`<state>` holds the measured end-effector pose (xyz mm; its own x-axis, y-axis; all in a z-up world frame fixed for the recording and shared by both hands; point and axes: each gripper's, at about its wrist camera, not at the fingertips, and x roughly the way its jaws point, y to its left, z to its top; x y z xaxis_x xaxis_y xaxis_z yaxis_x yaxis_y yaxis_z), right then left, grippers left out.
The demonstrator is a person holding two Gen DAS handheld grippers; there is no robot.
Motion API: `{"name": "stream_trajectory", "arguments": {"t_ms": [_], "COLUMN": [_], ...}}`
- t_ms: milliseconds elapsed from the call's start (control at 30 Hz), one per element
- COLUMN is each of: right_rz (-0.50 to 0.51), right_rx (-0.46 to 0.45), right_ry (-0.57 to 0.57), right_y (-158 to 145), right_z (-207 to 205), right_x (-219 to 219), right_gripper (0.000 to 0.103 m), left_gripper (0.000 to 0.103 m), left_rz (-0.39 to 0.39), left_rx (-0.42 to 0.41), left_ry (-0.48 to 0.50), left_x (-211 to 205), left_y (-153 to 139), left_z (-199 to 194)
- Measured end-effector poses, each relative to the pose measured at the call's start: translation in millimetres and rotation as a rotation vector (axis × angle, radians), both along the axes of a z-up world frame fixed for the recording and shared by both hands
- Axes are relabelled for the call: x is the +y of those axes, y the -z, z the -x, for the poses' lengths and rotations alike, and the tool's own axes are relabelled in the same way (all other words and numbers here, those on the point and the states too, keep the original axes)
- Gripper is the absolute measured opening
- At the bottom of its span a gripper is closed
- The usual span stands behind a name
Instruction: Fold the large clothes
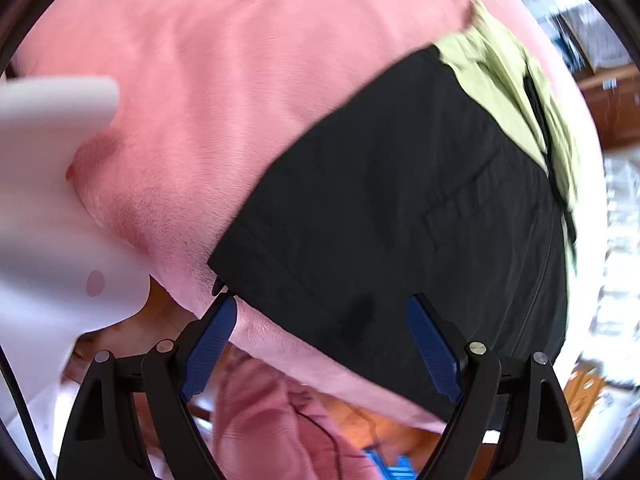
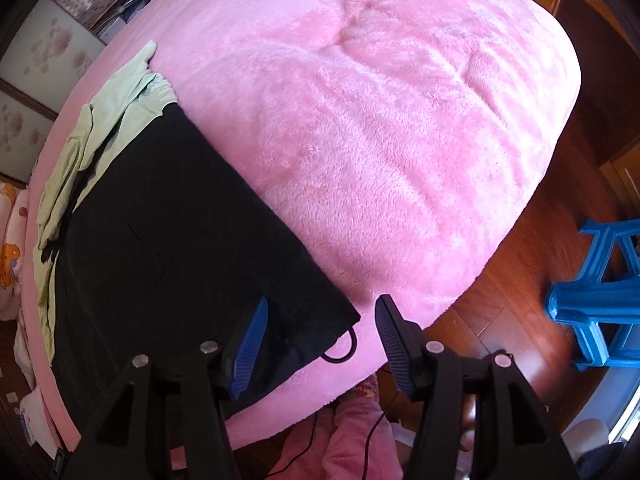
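A large black garment (image 1: pixel 400 216) with a light green part (image 1: pixel 500 92) at its far end lies spread flat on a pink fleece blanket (image 1: pixel 224 80) covering a bed. My left gripper (image 1: pixel 320 300) hangs open just above the garment's near hem at one corner, with nothing gripped. In the right wrist view the same black garment (image 2: pixel 168 240) runs away to the left toward its green part (image 2: pixel 100 128). My right gripper (image 2: pixel 323 300) is open over the other near corner, where a black cord loop (image 2: pixel 344 346) pokes out onto the blanket (image 2: pixel 380 120).
A blurred white object (image 1: pixel 48 200) stands close at the left of the left wrist view. A blue plastic stool (image 2: pixel 596 292) stands on the wooden floor (image 2: pixel 500 312) right of the bed. Pink clothing of the person (image 2: pixel 352 440) shows below the bed edge.
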<state>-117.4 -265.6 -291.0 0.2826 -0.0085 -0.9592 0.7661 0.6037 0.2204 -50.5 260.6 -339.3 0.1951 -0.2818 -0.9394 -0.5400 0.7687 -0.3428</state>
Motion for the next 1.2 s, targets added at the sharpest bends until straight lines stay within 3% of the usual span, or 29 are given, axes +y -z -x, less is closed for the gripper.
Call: {"name": "stream_trajectory", "arguments": {"t_ms": [67,200,367,500,600,700,833,967,1133,1200], "right_rz": [-0.025,-0.088,-0.133,-0.135,-0.126,-0.126,-0.131,-0.142,-0.140,-0.140], "right_rx": [-0.018,-0.047,-0.067,-0.056,-0.055,-0.059,-0.057,-0.059,-0.052,-0.050], "right_ry": [0.037,0.105,0.147,0.155,0.163,0.166,0.156,0.153,0.120,0.116], "right_y": [4,11,12,14,13,14,14,12,9,8], "right_z": [2,4,-1,-3,-4,-5,-5,0,0,0], "right_x": [-5,-12,-18,-16,-14,-12,-10,-10,-10,-9], "right_gripper": [0.056,0.056,0.056,0.056,0.056,0.055,0.048,0.036,0.030,0.028], "left_gripper": [0.086,0.086,0.086,0.086,0.086,0.086,0.085,0.083,0.082,0.072], "left_rz": [0.029,0.011,0.034,0.053,-0.004,0.015,0.021,-0.006,-0.012,-0.024], "left_rx": [-0.014,0.004,-0.011,-0.018,-0.053,-0.051,-0.071,-0.024,0.008,0.006], "left_ry": [-0.018,-0.008,-0.021,-0.015,0.008,0.018,0.058,0.112,0.174,0.185], "left_x": [7,15,18,21,24,31,28,24,20,20], "left_y": [3,5,-9,-25,-35,-28,-17,3,19,20], "left_z": [1,0,5,10,9,-2,-15,-31,-42,-42]}}
